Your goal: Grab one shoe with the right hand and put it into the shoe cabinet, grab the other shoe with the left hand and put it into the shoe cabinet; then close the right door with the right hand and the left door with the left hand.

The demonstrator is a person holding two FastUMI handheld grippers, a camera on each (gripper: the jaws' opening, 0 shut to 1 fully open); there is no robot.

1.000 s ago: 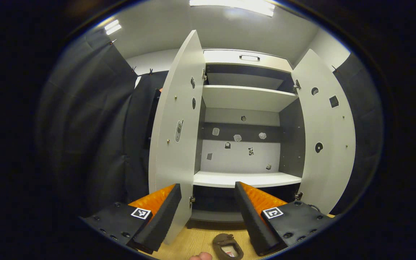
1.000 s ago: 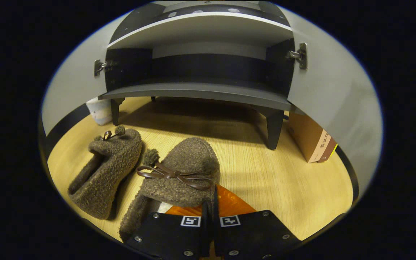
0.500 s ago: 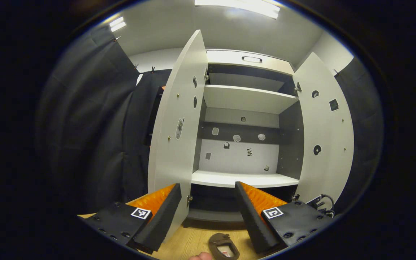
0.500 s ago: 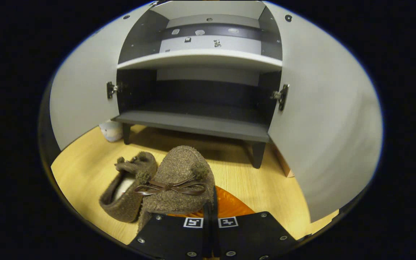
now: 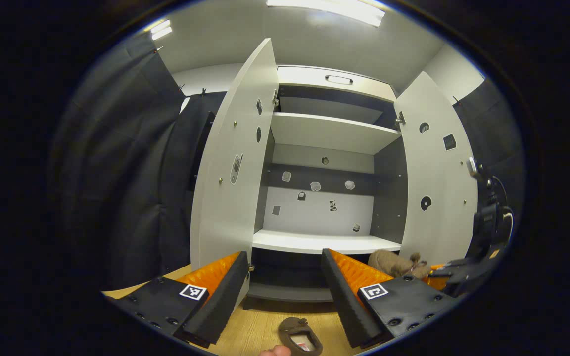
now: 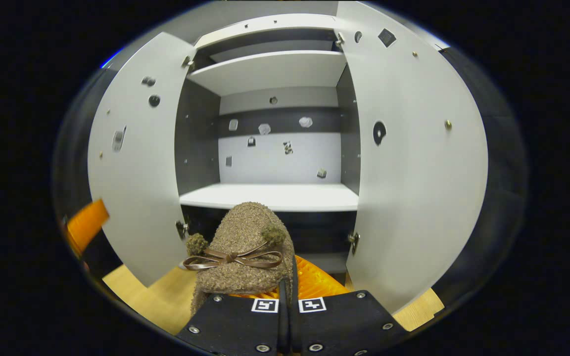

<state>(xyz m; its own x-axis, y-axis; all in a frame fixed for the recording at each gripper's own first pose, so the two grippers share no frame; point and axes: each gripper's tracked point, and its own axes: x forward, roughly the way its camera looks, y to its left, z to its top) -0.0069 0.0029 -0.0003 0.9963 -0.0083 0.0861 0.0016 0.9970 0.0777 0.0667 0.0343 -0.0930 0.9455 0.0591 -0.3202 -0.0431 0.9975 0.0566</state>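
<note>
Lifted off the floor since before, the brown shoe (image 6: 245, 247) now hangs before the open shoe cabinet (image 6: 270, 195), pinched in the right tool (image 6: 287, 291). Left tool (image 5: 285, 277) stays spread, the other shoe (image 5: 299, 336) on the floor beneath.

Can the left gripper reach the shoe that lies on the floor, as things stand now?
Probably yes: the left gripper is open, and the shoe lies on the bare floor just below it, nothing between.
</note>
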